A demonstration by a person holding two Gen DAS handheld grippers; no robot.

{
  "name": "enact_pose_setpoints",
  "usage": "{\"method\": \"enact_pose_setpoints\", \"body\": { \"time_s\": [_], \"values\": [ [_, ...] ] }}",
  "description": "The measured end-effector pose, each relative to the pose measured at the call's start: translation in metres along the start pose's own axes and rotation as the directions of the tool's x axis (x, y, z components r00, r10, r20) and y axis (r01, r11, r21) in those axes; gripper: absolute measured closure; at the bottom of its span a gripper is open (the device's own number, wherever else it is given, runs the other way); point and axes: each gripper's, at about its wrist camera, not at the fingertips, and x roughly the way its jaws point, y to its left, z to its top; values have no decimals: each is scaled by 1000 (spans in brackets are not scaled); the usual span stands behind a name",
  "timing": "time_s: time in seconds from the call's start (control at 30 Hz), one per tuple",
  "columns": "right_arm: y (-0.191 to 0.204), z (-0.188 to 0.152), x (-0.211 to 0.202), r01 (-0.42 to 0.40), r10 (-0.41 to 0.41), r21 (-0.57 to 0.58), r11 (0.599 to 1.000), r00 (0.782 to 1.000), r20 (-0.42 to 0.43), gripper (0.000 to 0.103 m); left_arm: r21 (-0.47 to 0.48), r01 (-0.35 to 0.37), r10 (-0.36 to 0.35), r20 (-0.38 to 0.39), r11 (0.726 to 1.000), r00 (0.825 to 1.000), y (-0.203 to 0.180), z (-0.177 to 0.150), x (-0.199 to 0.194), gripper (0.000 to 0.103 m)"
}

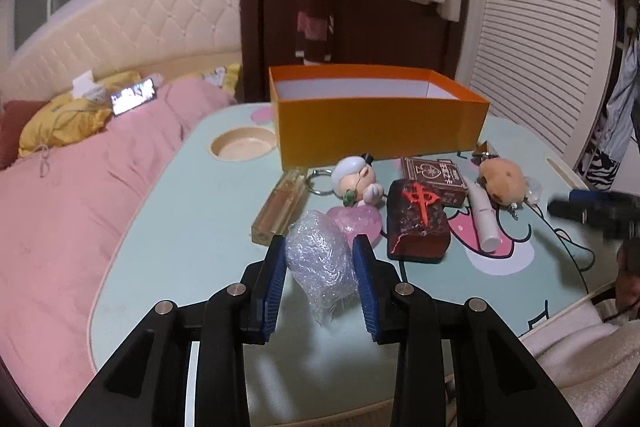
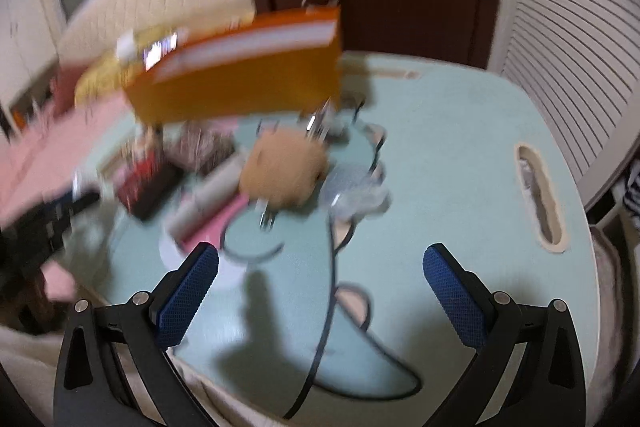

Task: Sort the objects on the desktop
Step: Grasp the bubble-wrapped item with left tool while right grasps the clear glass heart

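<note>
Here the mint-green table (image 1: 172, 211) carries everything, and the largest thing on it is the orange box (image 1: 376, 123), open-topped and apparently empty, standing at the far side. It looks like the place where the small things are meant to go.

In front of the box lies the clutter: a dark block with a red character (image 1: 416, 223), a brown card box (image 1: 436, 179) behind it, an amber bottle (image 1: 280, 207) lying on its side to the left, a white tube (image 1: 486, 213), a tan plush toy (image 1: 502, 181), a white-haired figurine (image 1: 356, 181) on a key ring, and a pink heart-shaped piece (image 1: 356, 223).

Nearest of all is a wad of bubble wrap (image 1: 320, 259), and the left tool (image 1: 320, 255) has both blue pads pressed against its sides, so it is gripping the wad. Whether the wad is clear of the table cannot be told.

The right tool (image 2: 320, 267) hangs over the near right part of the table with its pads spread wide and nothing between them; that view is blurred, so it seems to be in motion.

The step in hand looks like the pick-up of the bubble wrap. The next move calls for a lift high enough to clear the figurine and the box's front wall, then a carry forward and a release inside. The wad is soft and light, so a gentle hold should do.
</note>
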Motion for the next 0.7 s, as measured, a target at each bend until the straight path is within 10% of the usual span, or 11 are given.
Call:
{"method": "enact_pose_setpoints", "body": {
  "time_s": [0.2,0.7],
  "values": [
    [-15,14,19,84,-85,-21,996,996,-13,35,39,1,-1,-2,999,1000,-9,0,0,71],
    [-11,19,33,116,-117,-82,990,993,-7,63,19,1,-1,-1,1000,1000,-5,0,-2,71]
  ]
}}
